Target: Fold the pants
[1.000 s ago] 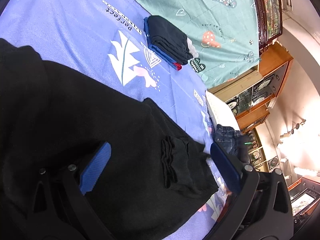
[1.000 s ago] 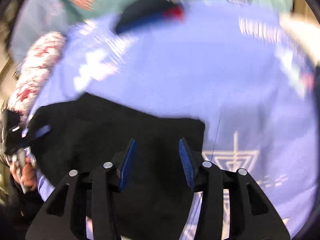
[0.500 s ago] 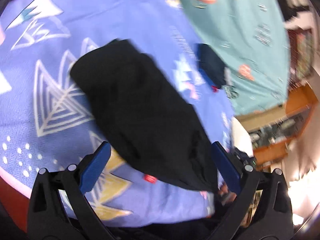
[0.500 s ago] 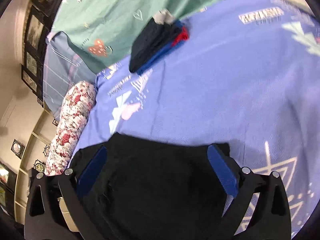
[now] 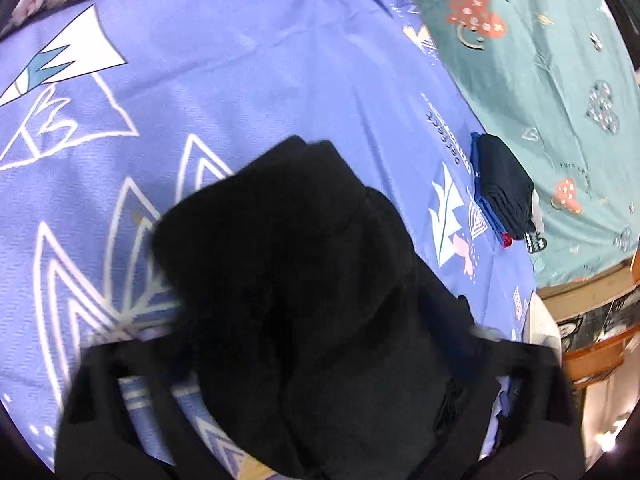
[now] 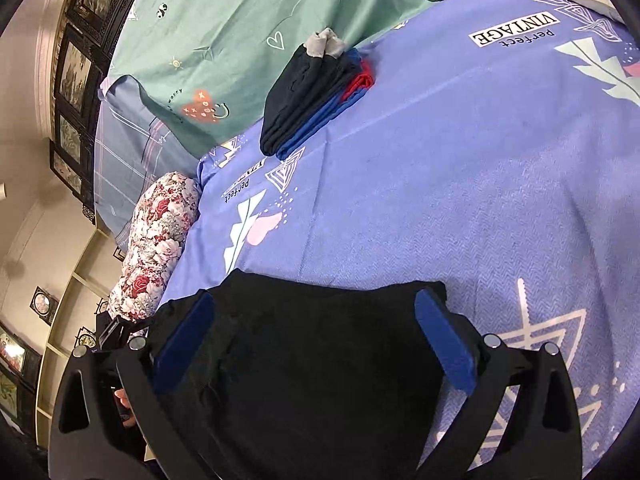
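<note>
Black pants [image 5: 304, 288] lie folded on the purple patterned bedsheet [image 5: 240, 72]. In the left wrist view they fill the lower middle and cover the space between my left gripper's [image 5: 312, 364] arms; its blue pads are hidden, blurred by motion. In the right wrist view the pants [image 6: 304, 360] lie flat under my right gripper [image 6: 312, 340], whose blue fingers [image 6: 444, 344] are spread wide over the cloth, holding nothing.
A stack of folded dark, blue and red clothes [image 6: 312, 96] sits at the far edge of the sheet, also seen in the left wrist view [image 5: 504, 192]. A green printed blanket [image 6: 248, 28] lies behind it. A floral bolster [image 6: 156, 240] lies at the left.
The left gripper has swung over the pants, which now cover its jaws. The right gripper opened wide a second ago and has stayed open above the cloth.
</note>
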`<control>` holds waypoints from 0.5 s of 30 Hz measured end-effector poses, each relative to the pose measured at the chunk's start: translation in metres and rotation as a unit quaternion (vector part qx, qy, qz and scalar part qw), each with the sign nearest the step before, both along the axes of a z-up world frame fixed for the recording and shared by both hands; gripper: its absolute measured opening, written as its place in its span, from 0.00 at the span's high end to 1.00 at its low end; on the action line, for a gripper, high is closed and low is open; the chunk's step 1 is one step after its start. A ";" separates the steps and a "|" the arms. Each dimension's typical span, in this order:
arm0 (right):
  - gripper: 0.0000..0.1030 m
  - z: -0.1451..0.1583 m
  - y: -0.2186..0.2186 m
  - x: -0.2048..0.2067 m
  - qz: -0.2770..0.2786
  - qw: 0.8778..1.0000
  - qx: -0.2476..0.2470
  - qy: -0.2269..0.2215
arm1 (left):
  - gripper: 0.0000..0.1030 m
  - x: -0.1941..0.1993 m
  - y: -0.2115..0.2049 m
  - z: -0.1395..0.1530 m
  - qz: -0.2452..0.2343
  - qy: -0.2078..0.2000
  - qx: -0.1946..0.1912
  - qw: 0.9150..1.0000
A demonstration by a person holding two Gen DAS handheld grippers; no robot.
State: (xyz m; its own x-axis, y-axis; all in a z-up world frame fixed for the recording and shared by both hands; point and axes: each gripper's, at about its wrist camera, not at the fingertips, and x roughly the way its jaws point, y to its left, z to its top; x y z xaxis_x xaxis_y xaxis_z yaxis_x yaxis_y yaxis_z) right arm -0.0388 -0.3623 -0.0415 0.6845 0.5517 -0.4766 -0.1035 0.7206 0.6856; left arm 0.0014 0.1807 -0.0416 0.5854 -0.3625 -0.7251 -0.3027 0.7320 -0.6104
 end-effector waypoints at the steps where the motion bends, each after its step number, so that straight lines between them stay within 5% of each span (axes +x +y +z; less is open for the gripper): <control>1: 0.02 0.001 -0.001 -0.001 -0.002 1.000 -0.001 -0.002 | 0.77 0.000 -0.002 -0.006 -0.013 0.004 -0.018 1.000; 4: 0.02 0.002 -0.003 -0.002 -0.008 1.000 0.000 -0.005 | 0.77 -0.009 -0.002 -0.001 -0.003 -0.020 -0.017 1.000; 7: 0.02 0.002 -0.005 -0.003 -0.016 1.000 0.000 -0.006 | 0.78 -0.023 -0.039 0.047 -0.054 -0.091 0.036 0.994; 9: 0.02 0.003 -0.008 -0.004 -0.025 1.000 0.001 -0.008 | 0.78 -0.035 -0.089 0.091 -0.124 -0.152 0.083 0.977; 12: 0.02 0.007 -0.018 -0.008 -0.044 0.999 0.011 -0.014 | 0.77 -0.054 -0.177 0.136 -0.235 -0.221 0.128 0.938; 15: 0.02 0.010 -0.032 -0.018 -0.066 0.997 0.034 -0.021 | 0.56 -0.053 -0.263 0.124 -0.342 -0.212 0.152 0.903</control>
